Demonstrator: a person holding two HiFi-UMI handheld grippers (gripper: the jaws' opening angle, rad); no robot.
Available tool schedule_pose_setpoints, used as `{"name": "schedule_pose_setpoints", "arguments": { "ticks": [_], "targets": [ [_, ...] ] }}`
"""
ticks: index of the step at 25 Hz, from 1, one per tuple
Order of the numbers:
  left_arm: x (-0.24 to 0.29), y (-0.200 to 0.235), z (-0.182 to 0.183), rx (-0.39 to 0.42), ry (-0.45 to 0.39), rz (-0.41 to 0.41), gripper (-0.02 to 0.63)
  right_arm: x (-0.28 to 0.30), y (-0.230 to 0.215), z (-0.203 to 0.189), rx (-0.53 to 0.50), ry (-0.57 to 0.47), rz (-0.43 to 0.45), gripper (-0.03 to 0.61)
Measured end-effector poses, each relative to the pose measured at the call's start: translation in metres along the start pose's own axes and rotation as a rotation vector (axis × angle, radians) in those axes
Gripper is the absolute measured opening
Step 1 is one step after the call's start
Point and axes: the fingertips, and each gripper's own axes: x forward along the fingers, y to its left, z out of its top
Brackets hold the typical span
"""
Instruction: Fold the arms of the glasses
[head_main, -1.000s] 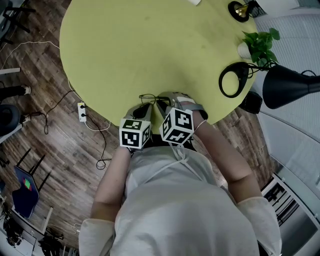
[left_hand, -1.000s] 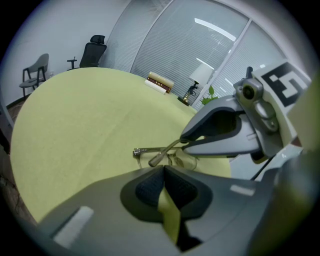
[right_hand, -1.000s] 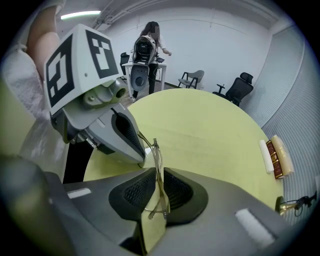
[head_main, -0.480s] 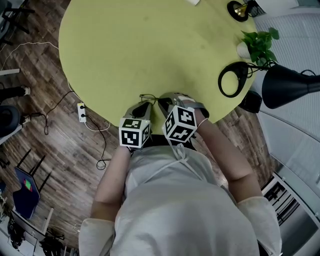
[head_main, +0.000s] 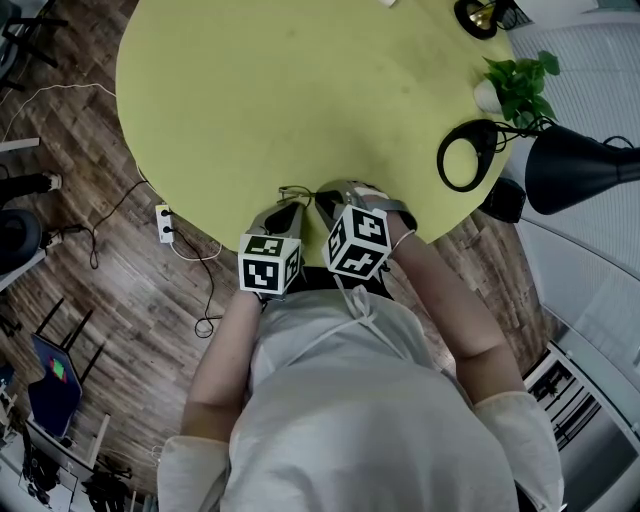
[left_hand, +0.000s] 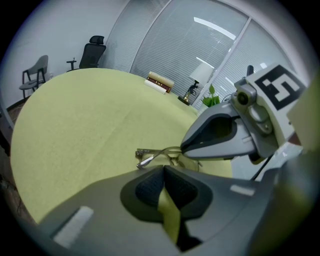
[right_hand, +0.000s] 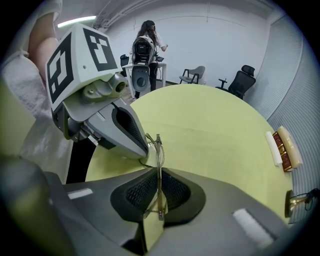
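Right hand-held gripper pinches glasses at table edge, left hand-held gripper beside.

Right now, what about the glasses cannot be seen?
Head view: the left gripper and right gripper cover most of the glasses; whether the arms are folded cannot be told.
Left gripper view: the right gripper hides the glasses' far side.
Right gripper view: the glasses show edge-on only; the left gripper covers their far end.
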Motion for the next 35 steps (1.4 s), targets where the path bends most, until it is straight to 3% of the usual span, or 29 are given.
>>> {"name": "schedule_pose_setpoints", "arguments": {
  "ticks": [4, 9, 19, 26, 30, 35],
  "targets": [
    [-0.01, -0.005, 0.009, 0.023, -0.02, -0.007, 0.008, -0.01, -0.003, 0.004, 0.029, -0.041, -0.025, 0.072],
    [-0.044, -0.021, 0.03, 0.069, -0.088, -0.02, 0.008, -0.045, 0.002, 0.022, 0.119, -0.185, -0.045, 0.074],
    [-0.129, -0.062, 0.145, 0.263, -0.408, -0.038, 0.006, -0.168, -0.048, 0.05, 0.344, -0.599, -0.426, 0.0],
    [-0.201, -0.132, 0.199, 0.506, -0.626, -0.085, 0.006, -0.251, -0.051, 0.049, 0.488, -0.667, -0.63, -0.002],
    [-0.234, -0.155, 0.212, 0.543, -0.712, -0.112, 0.006, -0.289, -0.042, 0.055, 0.541, -0.736, -0.697, -0.002],
    [-0.246, -0.16, 0.214, 0.545, -0.713, -0.085, 0.006, -0.313, -0.032, 0.055, 0.583, -0.771, -0.746, -0.002]
  ]
}}
